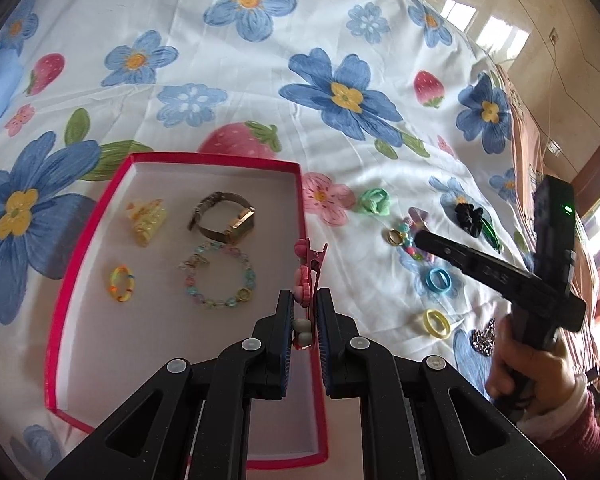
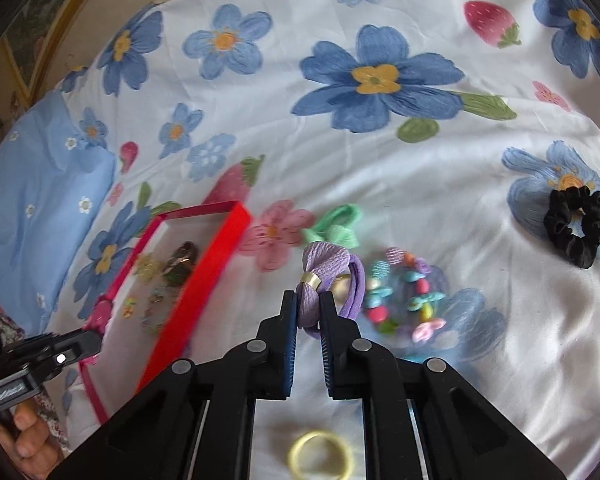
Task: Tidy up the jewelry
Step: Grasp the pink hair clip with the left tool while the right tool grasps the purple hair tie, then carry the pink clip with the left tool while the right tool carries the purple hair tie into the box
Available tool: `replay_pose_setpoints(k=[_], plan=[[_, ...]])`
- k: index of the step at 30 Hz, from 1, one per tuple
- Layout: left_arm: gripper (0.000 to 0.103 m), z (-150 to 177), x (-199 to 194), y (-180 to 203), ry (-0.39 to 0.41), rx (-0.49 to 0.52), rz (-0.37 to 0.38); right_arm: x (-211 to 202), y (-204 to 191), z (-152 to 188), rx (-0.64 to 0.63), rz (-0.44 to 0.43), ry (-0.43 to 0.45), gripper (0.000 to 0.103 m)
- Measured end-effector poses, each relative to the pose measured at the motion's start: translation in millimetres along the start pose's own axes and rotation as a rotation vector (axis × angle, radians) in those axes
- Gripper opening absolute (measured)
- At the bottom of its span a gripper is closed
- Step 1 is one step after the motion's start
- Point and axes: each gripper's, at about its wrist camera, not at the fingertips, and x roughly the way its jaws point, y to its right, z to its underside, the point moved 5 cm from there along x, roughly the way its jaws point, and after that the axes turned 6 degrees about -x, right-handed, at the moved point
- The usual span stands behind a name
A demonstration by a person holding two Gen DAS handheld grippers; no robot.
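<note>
My left gripper is shut on a pink hair clip and holds it over the right wall of the red box. The box holds a yellow claw clip, a gold watch, a bead bracelet and a striped ring. My right gripper is shut on a purple hair tie, lifted just above the bedsheet, right of the box. In the left wrist view the right gripper hovers over the loose pieces.
On the flowered sheet lie a green hair tie, a colourful bead bracelet, a black scrunchie, a yellow ring, a blue ring and a gold ring. The bed edge is at the right in the left wrist view.
</note>
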Motion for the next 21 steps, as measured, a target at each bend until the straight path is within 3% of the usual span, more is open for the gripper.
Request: replay_pose_setpoints(k=[12, 21], plan=[[0.011, 8, -38, -45, 0.050, -0.067, -0.053, -3, -75, -2, -0.068, -0.135, -0.007, 0.011], [0.011, 12, -44, -76, 0.048, -0.111, -0.097, 12, -125, 5, -0.151, -0.208, -0.056, 0.011]])
